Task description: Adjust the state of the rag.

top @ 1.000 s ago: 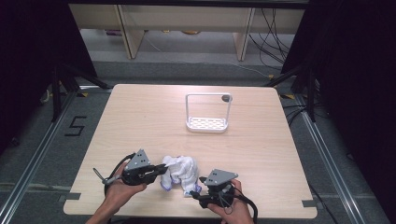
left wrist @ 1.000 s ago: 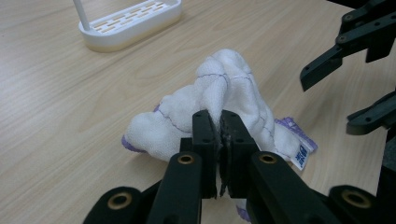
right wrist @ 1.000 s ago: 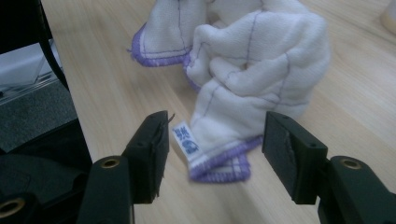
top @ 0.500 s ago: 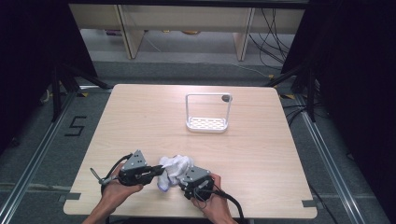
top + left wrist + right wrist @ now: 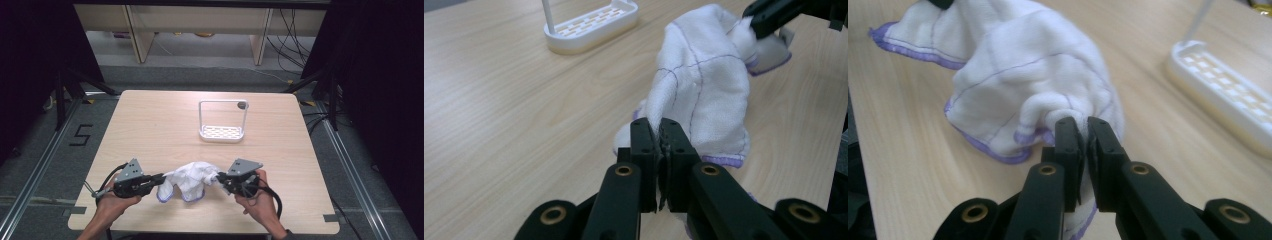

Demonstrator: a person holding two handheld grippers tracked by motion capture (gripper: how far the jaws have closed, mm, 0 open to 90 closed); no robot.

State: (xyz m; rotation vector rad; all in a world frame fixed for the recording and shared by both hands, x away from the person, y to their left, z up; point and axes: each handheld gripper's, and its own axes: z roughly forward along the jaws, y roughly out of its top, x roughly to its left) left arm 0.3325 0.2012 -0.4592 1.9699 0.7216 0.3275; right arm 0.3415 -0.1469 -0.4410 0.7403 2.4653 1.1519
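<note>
High view, right gripper (image 5: 218,177) newly clamped on cloth (image 5: 189,178), left gripper (image 5: 161,177) still clamping it

We see the left gripper (image 5: 659,150) at bottom centre, its 2 black jaws pressed together on a fold of the white cloth (image 5: 704,85). The cloth rises from the pinch toward the upper right, purple stitching along its hem and seams, lower edge near the wooden table (image 5: 499,110). At the upper right, the right gripper (image 5: 758,24) clamps the cloth's far end. At top centre-left we have a white slotted rack (image 5: 591,27) on the table, with 1 thin upright post.
</note>
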